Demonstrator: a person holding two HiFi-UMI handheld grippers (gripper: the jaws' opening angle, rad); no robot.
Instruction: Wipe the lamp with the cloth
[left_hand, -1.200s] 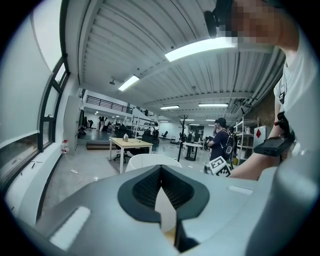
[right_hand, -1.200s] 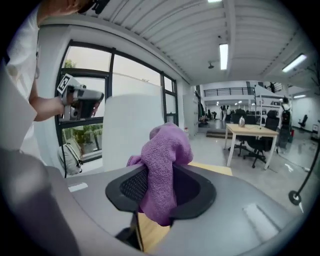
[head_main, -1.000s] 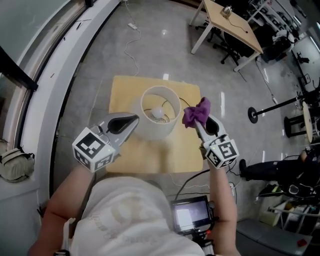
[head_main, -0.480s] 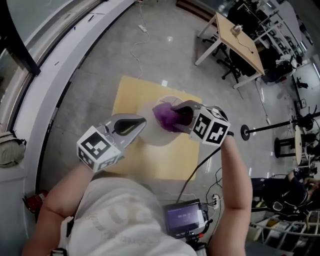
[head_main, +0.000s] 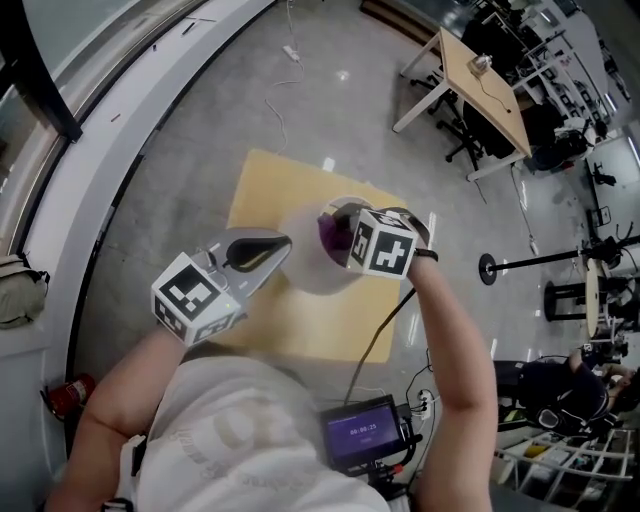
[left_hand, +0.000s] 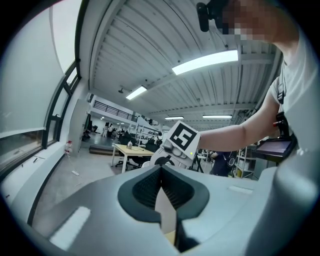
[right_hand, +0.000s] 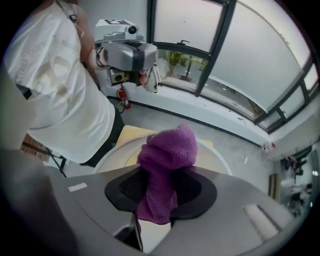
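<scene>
This is a large open robotics lab or workshop hall. A bare polished concrete floor (head_main: 200, 120) runs along a long curved wall of windows (right_hand: 240, 55), and a ribbed metal ceiling (left_hand: 150, 60) carries strip lights (left_hand: 205, 61). Across the room stand a wooden work table (head_main: 490, 75) on white legs, office chairs (head_main: 465, 150), a floor stand (head_main: 490, 267), equipment racks (left_hand: 145, 132) and a red fire extinguisher (right_hand: 123, 98) by the wall.

Lamp (head_main: 308, 274) on pale wooden table (head_main: 268, 190)
</scene>
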